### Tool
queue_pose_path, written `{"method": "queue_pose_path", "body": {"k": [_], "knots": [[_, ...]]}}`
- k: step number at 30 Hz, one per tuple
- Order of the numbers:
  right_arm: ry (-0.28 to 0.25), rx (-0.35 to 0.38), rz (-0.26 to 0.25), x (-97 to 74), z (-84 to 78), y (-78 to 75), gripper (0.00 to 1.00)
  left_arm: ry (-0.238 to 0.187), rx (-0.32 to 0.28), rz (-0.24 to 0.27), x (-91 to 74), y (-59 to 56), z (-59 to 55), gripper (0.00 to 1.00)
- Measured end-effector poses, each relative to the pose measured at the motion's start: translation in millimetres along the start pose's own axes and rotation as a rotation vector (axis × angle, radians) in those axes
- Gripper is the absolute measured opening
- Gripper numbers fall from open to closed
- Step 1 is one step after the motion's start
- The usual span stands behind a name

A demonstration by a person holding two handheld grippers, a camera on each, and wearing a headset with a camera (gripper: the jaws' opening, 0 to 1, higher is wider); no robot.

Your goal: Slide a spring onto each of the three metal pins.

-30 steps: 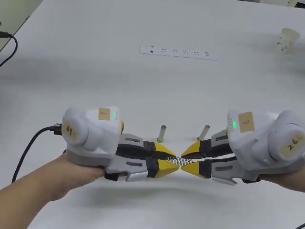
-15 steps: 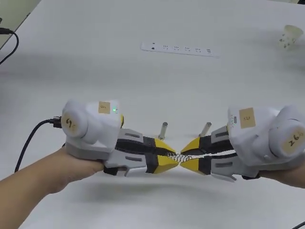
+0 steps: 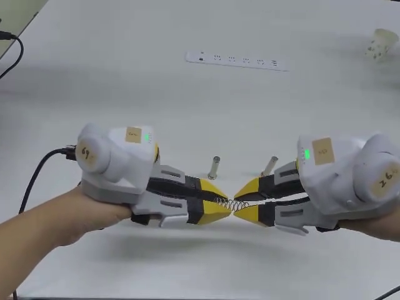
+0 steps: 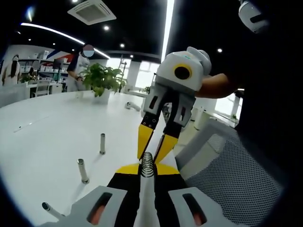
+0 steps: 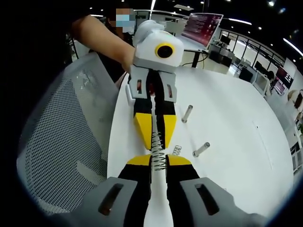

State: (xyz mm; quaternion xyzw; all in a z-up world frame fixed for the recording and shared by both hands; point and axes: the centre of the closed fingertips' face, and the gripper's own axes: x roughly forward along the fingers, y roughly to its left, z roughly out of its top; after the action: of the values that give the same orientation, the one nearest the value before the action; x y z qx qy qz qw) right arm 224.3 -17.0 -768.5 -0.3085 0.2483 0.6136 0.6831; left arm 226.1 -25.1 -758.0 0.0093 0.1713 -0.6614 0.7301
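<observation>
Spring of thin silver wire [image 3: 231, 204] is clamped by left gripper [image 3: 223, 205] and right gripper [image 3: 240, 205]. Grey metal pins [image 3: 215, 167] are seen nearby.

Three pins [image 4: 102, 143] [image 4: 83, 170] [image 4: 50, 211] by my count. Springs, two of them: a held spring [image 5: 158, 147] and a loose spring [image 5: 176, 150]. Beyond those, one power strip [image 3: 237, 60] and one paper cup [image 3: 382, 44].

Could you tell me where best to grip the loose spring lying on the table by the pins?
Pinch the loose spring across its coils near one end, coming down from above. It seems to lie on its side on the table, and that grip leaves the other end open for a pin.
</observation>
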Motion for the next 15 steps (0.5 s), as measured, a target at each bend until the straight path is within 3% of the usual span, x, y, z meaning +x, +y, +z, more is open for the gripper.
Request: {"method": "queue_pose_path", "body": {"k": [3,8,15], "knots": [[0.003,-0.036,-0.003,0.1,-1.0,1.2,0.10,-0.001,0.002,-0.003,-0.6,-1.0,0.4,0.02],[-0.009,-0.015,0.010,-1.4,-1.0,3.8,0.13,0.012,0.010,-0.013,-1.5,-2.6,-2.1,0.02],[-0.022,0.028,0.004,-5.5,-6.8,0.8,0.13,-0.012,-0.001,-0.008,-1.3,-2.1,3.0,0.02]]}}
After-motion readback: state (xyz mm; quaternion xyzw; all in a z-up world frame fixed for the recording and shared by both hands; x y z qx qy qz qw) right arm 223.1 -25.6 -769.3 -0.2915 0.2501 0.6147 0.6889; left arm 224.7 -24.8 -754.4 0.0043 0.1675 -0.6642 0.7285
